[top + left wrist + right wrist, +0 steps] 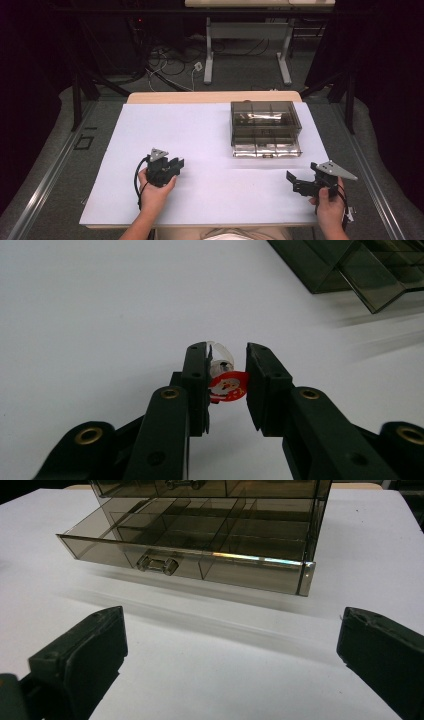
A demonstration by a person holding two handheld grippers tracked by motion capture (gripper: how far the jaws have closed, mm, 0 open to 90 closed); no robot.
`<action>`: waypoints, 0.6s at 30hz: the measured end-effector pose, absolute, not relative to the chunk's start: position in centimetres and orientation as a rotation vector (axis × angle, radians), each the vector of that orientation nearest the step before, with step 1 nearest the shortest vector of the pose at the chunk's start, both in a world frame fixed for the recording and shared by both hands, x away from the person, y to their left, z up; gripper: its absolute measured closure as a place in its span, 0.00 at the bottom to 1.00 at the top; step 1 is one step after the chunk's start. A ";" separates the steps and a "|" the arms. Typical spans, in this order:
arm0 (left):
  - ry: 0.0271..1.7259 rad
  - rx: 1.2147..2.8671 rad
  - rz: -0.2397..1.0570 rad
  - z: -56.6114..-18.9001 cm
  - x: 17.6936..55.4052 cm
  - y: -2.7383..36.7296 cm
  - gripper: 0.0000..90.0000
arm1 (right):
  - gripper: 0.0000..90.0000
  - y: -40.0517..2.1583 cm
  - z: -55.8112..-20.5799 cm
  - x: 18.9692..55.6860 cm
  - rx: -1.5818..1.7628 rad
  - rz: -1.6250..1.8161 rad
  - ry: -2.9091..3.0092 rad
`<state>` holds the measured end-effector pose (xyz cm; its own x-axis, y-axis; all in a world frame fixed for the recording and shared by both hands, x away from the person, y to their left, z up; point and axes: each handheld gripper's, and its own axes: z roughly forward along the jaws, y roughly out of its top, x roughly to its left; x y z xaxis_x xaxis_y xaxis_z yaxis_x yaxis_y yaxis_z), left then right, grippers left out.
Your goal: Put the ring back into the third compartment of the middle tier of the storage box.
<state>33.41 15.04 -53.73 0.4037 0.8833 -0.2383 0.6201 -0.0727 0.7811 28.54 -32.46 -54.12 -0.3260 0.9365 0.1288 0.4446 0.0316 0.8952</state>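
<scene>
A small red-and-white item with a clear plastic part sits between the jaws of my left gripper, which is shut on it just above the white table top. In the high view my left gripper is at the front left of the table. A smoky see-through drawer box stands at the back right, its bottom drawer pulled out. My right gripper hovers at the front right, open and holding nothing. In its own view the right gripper faces the open drawer and its handle.
A white sheet covers the table; its front edge is near the person's body. Past the far edge are a dark floor with cables and the legs of another table. The drawer's dividers form several compartments.
</scene>
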 end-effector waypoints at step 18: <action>1.228 1.775 0.486 -52.9 32.4 14.4 0.79 | 0.00 -32.5 -54.2 28.6 1.398 1.255 1.810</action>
